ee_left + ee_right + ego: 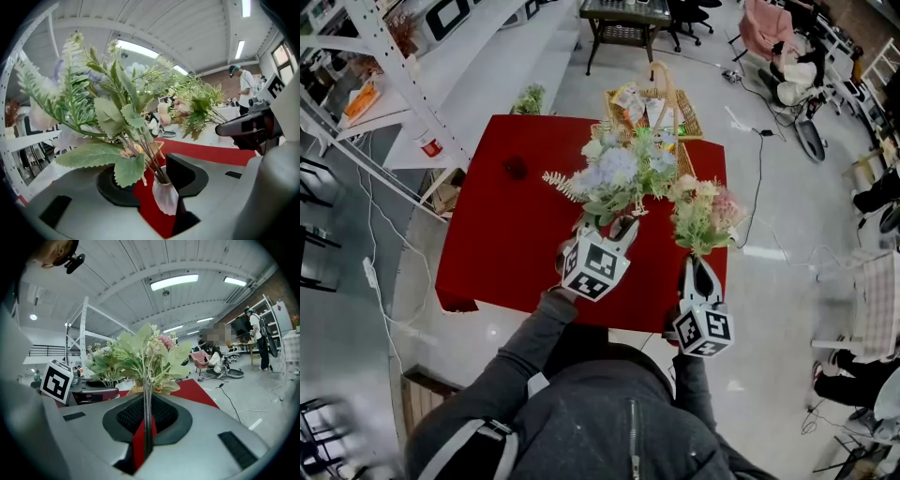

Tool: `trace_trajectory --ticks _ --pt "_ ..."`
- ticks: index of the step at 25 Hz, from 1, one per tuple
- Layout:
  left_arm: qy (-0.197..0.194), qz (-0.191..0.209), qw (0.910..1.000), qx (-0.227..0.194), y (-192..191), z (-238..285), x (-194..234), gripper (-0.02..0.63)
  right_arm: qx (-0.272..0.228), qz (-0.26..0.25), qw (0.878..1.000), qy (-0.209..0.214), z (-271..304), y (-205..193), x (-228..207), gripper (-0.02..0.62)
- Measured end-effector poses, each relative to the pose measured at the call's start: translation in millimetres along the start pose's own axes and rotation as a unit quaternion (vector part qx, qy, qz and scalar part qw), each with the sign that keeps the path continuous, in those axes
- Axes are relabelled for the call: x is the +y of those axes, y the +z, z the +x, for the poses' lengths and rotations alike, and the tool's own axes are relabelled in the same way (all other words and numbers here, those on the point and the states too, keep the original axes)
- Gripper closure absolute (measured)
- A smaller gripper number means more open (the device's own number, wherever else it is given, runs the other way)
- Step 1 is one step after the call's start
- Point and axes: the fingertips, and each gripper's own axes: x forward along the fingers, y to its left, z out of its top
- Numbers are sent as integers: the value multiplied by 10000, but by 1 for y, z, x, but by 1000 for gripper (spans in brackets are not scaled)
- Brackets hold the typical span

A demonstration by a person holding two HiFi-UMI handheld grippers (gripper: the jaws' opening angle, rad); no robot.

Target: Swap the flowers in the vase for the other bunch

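— What do we have at the left tongs (152, 183)?

— Their jaws stand apart. The small white vase (165, 197) sits in the gap, close against the right-hand pad, with clear space on the other side. We would not call that a grip.

— And the flowers in it?

— The blue and white bunch (110, 110) rises out of the vase's neck, straight ahead of the left tongs and fanning wide above them. Its big green leaves droop over the left jaw.

— Does the vase stand on the bench (506, 216)?

— We see the red top behind and under it, but its foot is hidden from us, so we cannot tell.

— The right tongs (146, 420)?

— Closed on the thin stems (147, 404) of the pink bunch (147, 352). The stems run upright through the narrow slot between the pads, and the blooms and pale leaves spread just above the jaw tips.

— How do the two bunches lie to each other?

— The pink bunch is just to the right of the left tongs, beside the blue and white one, apart from the vase.

— Anything further out?

— A wicker basket (675, 117) beyond both tongs, past the flowers, at the bench's far edge.
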Motion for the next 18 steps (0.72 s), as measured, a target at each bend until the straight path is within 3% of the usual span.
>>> trace_trajectory --ticks 4,9,18 --pt "43 311 9994 137 -2 1 -3 414 5 4 10000 6 0 -1 -1 565" --pt "-146 70 9997 168 -3 -4 -7 376 6 18 10000 -2 -2 -1 -1 565" --pt "-137 -193 9996 156 -8 -13 -7 374 -1 45 10000 31 -3 -2 2 565"
